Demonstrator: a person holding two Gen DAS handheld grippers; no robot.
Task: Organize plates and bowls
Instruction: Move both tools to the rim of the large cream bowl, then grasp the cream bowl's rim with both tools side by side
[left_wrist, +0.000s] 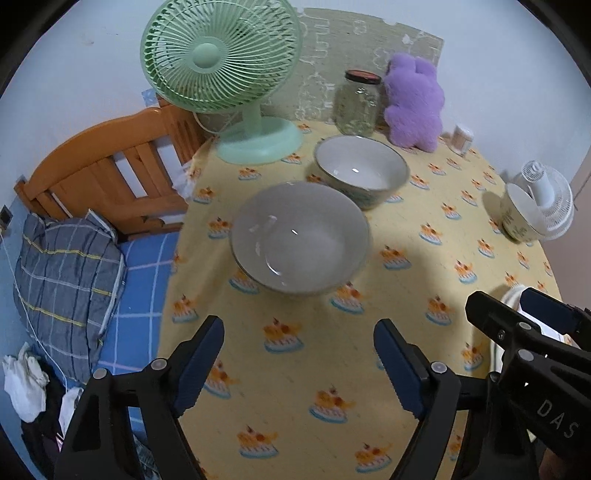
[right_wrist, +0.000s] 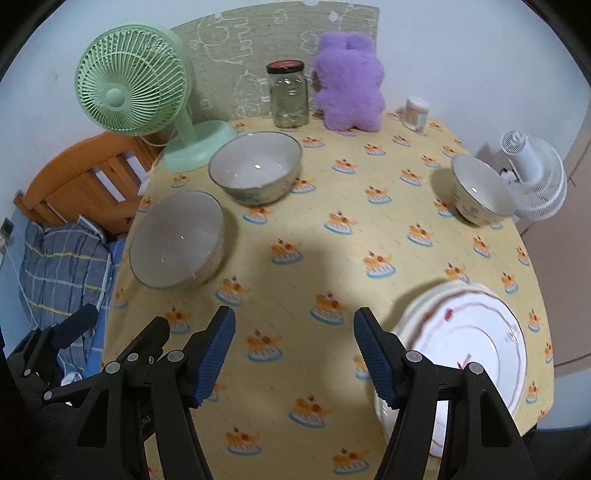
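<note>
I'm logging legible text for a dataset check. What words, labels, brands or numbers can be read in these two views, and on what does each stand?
"DAS": white letters on the black body of the right gripper, seen in the left wrist view.
Part of white lettering on the black left gripper in the right wrist view: cut off, unreadable.
Red-and-black lid of the glass jar: any print too blurred to read.
Small white-capped container: no label legible.
Nothing else bears readable text.
</note>
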